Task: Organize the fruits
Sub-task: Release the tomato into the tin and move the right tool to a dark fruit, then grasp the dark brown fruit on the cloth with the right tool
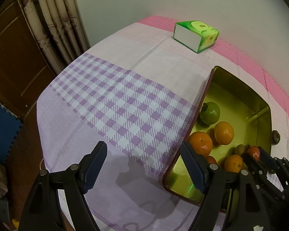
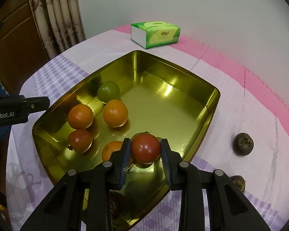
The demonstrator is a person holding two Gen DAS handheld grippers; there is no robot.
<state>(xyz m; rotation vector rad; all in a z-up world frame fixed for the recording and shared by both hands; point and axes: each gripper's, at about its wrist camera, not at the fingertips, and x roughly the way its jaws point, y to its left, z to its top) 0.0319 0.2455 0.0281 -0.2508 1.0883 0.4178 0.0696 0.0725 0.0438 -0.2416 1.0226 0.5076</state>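
1. Left wrist view: the left gripper [image 1: 144, 165] hovers with its ribbed blue-black fingers [image 1: 95, 165] spread wide and holding nothing, above a checked purple-and-white tablecloth [image 1: 125, 104]. The right-hand finger overlaps the near rim of a gold metal tray [image 1: 212, 84], likely parked clear while the other hand works. Ahead of that finger lie a glossy green tomato [image 1: 210, 113] and two dimpled oranges [image 1: 223, 133]; the right gripper [image 1: 254, 154] enters beyond them, pinching something red. A green tissue pack [image 1: 196, 35] sits far ahead by the wall.

2. Right wrist view: the right gripper [image 2: 145, 150] pinches a smooth red tomato [image 2: 145, 148] between its ribbed pads [image 2: 126, 157], held just above the tray's [image 2: 212, 104] mirror-like floor, apparently to set it among the fruit gathered there. Left of the fingers rest a second red tomato [image 2: 80, 140], two oranges [image 2: 80, 116], a third orange [image 2: 110, 150] partly behind the left finger, and the green tomato [image 2: 108, 92] farther ahead. Right of the fingers, outside the tray on the cloth, sit two dark, wrinkled round fruits [image 2: 243, 144], seemingly unsorted.
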